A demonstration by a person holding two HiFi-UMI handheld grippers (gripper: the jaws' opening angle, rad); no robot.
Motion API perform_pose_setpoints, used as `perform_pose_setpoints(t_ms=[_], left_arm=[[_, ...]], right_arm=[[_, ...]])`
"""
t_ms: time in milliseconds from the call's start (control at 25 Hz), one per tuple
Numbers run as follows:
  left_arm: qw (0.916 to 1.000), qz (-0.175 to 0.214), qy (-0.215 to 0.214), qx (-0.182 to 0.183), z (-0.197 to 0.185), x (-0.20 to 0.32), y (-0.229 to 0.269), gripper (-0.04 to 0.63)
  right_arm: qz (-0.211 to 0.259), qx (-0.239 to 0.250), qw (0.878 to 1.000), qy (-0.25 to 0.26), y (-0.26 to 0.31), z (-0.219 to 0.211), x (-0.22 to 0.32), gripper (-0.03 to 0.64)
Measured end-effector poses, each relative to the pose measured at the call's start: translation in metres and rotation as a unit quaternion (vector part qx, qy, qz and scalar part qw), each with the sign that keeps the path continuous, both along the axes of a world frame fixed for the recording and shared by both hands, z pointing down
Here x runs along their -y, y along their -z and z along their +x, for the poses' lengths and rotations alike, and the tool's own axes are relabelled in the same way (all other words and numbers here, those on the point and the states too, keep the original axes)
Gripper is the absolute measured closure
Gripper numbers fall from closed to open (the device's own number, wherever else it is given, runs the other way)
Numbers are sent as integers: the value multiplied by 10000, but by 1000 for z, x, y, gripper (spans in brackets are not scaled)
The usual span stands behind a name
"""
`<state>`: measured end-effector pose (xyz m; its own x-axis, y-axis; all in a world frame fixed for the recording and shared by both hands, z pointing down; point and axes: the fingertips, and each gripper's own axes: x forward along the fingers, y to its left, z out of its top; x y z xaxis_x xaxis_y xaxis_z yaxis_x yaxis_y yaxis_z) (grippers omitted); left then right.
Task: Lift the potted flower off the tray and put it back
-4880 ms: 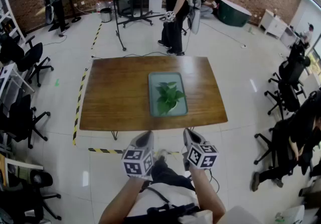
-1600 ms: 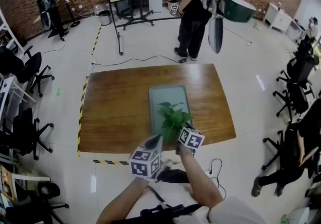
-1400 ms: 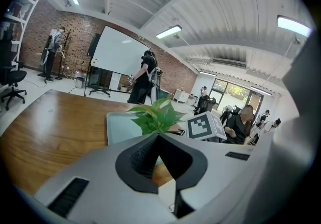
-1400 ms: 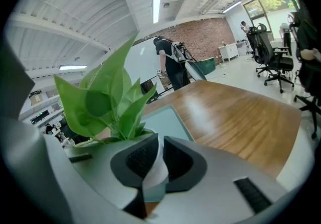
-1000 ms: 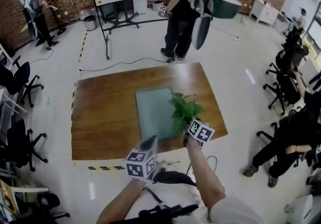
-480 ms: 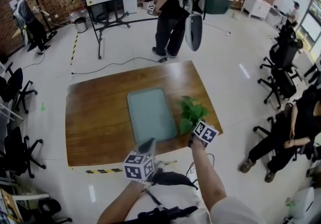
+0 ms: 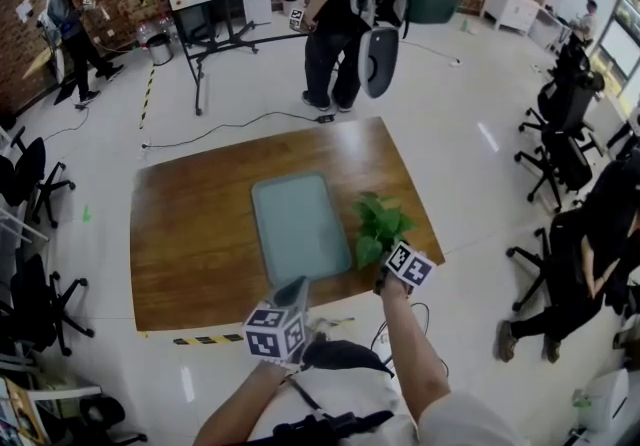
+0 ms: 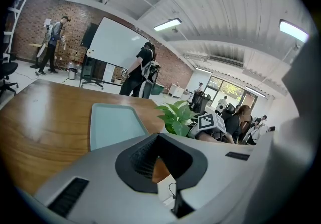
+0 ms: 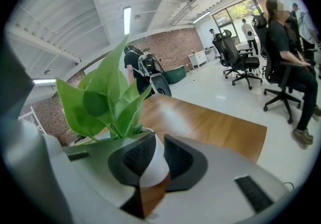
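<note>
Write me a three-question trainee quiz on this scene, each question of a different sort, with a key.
1. In the head view, on which side of the tray does the potted flower stand?
2. True or false: the tray bears the potted flower.
3. Between the right gripper's fingers is: A) the white pot; B) the tray's rim; C) nothing.

Key
1. The right side, on the bare table.
2. False.
3. A. Those fingers have just been opening, with the pot between them.
</note>
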<state>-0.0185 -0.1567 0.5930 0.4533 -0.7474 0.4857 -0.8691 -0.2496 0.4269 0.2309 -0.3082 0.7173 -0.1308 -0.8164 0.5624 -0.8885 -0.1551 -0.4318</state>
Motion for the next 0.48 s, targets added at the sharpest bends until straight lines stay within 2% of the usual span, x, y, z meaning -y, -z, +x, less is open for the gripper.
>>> perform_pose_setpoints(t_ms=[40, 120, 480], left_arm=[[10000, 6, 0, 0, 1, -1, 0, 599], [10000, 19, 6, -4, -1, -2, 1, 600], [9996, 158, 186, -106, -12, -15, 15, 599]], right_arm=[[41, 14, 10000, -21, 1, 2, -1, 530], [156, 92, 9998, -80, 6, 4, -2, 460], [535, 40, 9982, -255, 60, 36, -39, 453]])
